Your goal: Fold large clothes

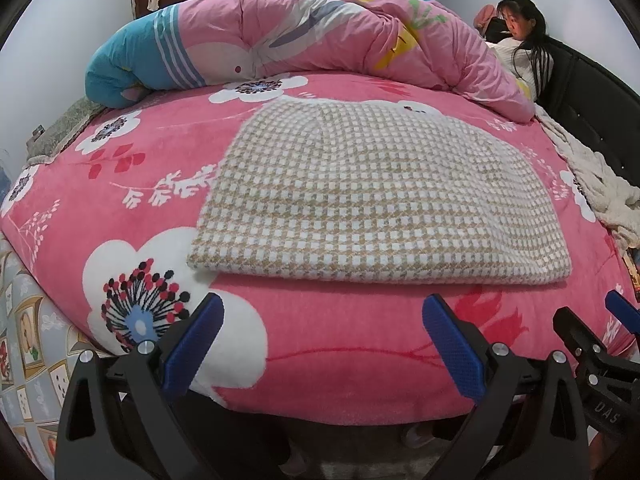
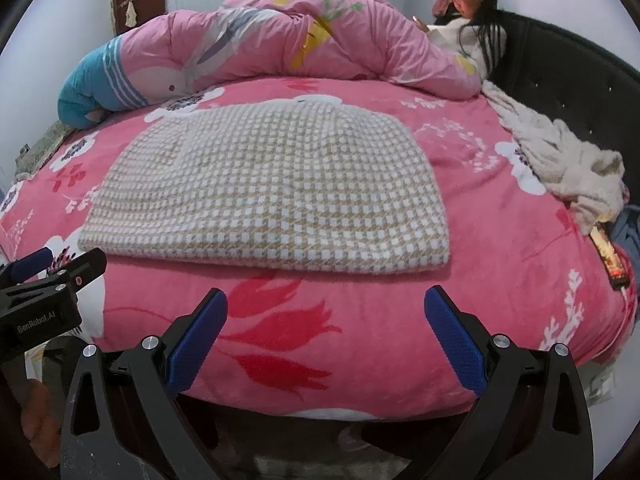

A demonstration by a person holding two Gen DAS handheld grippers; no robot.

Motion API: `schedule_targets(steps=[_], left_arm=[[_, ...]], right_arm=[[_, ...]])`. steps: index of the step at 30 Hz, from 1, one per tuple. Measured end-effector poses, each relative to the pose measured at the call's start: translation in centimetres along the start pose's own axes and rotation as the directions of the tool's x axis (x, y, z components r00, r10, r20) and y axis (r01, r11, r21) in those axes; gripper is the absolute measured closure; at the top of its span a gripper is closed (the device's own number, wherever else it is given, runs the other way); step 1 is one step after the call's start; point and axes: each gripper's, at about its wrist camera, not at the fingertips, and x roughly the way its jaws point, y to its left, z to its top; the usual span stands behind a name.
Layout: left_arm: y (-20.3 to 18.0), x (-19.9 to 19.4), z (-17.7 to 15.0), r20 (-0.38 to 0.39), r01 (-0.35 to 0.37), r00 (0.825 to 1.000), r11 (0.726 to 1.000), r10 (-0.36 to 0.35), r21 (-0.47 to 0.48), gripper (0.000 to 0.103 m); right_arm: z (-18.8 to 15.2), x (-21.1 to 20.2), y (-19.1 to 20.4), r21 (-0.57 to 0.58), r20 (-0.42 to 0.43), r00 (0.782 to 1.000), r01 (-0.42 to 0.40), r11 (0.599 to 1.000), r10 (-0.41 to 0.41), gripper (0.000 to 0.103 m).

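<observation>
Left wrist fisheye view: the left gripper (image 1: 322, 322) hovers over the near edge of the bed, its blue-padded jaws spread wide and holding nothing. The checked beige-and-white garment (image 1: 368, 196) lies flat on the pink floral blanket (image 1: 352, 364), already folded into a thick rectangle with its doubled edge facing the grippers, set slightly toward the bed's right side. The right gripper (image 1: 624, 312) shows at the right margin.

Right wrist fisheye view: the right gripper (image 2: 326, 320) is likewise wide open and empty, just short of the garment (image 2: 272, 184); the left gripper (image 2: 44, 268) appears at the left margin, and whether it is open cannot be told from this view.

Judged from the neat layered shape, a fold has been completed and both grippers stand clear. Any further fold would call for each gripper to pinch one near corner through all layers and carry it over evenly; the plush blanket may drag on the cloth.

Surroundings: a bunched pink quilt (image 1: 320, 36) lies along the far edge, a cream fleece throw (image 2: 568, 168) lies by the dark padded headboard (image 2: 580, 88), and a person (image 2: 468, 20) sits at the far right corner.
</observation>
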Motion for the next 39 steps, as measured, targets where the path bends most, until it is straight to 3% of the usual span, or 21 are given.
schedule_targets(steps=[39], left_arm=[[0.25, 0.75, -0.11, -0.026, -0.007, 1.0, 1.0, 0.007, -0.011, 0.005]], right_arm=[[-0.13, 0.3, -0.68, -0.002, -0.002, 1.0, 0.021, 1.0, -0.021, 0.008]])
